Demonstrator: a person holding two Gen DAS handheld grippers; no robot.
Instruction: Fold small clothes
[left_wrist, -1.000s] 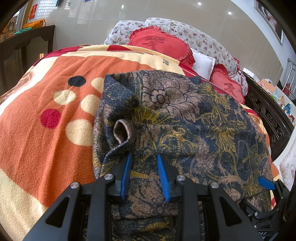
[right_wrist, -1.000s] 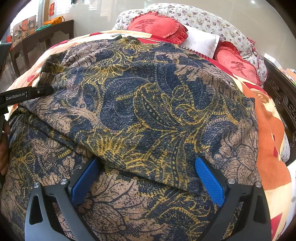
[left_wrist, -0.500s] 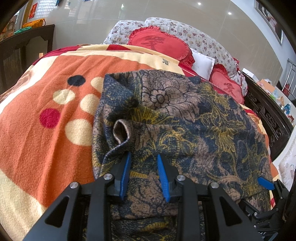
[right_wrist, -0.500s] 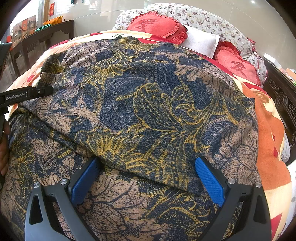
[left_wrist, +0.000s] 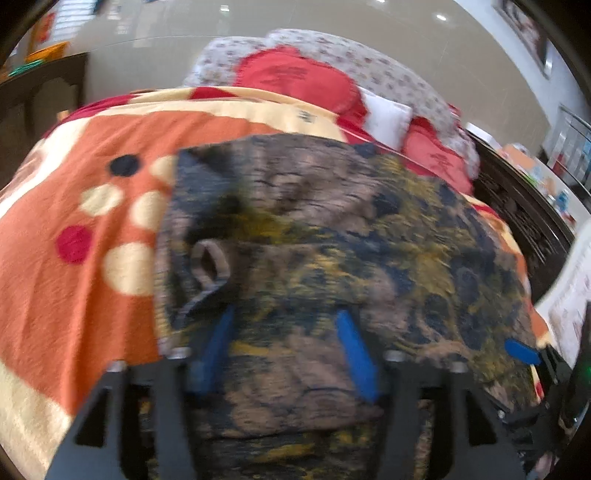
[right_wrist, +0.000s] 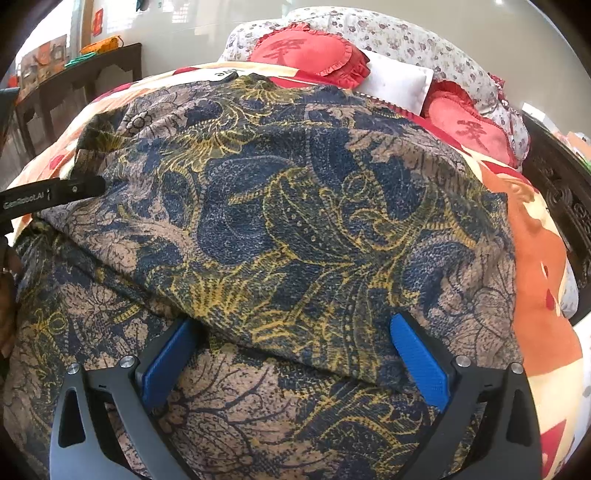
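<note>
A floral garment (left_wrist: 332, 236) in dark blue, tan and yellow lies folded over on the bed's orange blanket (left_wrist: 74, 295); it fills the right wrist view (right_wrist: 295, 206). My left gripper (left_wrist: 284, 314) sits at the garment's near edge with its jaws opening. Cloth lies between the blue pads, which no longer pinch it, and the picture is blurred. A small rolled cuff (left_wrist: 208, 258) stands just left of it. My right gripper (right_wrist: 291, 325) is wide open, and the folded top layer's edge drapes across its fingertips. The left gripper's black finger (right_wrist: 51, 194) shows at the left.
Red cushions (right_wrist: 306, 51), a white pillow (right_wrist: 399, 81) and floral pillows (right_wrist: 424, 40) are piled at the head of the bed. A dark carved bed frame (right_wrist: 565, 199) runs along the right. A dark wooden table (right_wrist: 85, 77) stands at the left. A hand (right_wrist: 7, 295) shows at the left edge.
The left gripper's pads have spread wide apart and let go of the pinch of cloth they held. Its view has gone blurred. The right gripper and the garment look unchanged.
</note>
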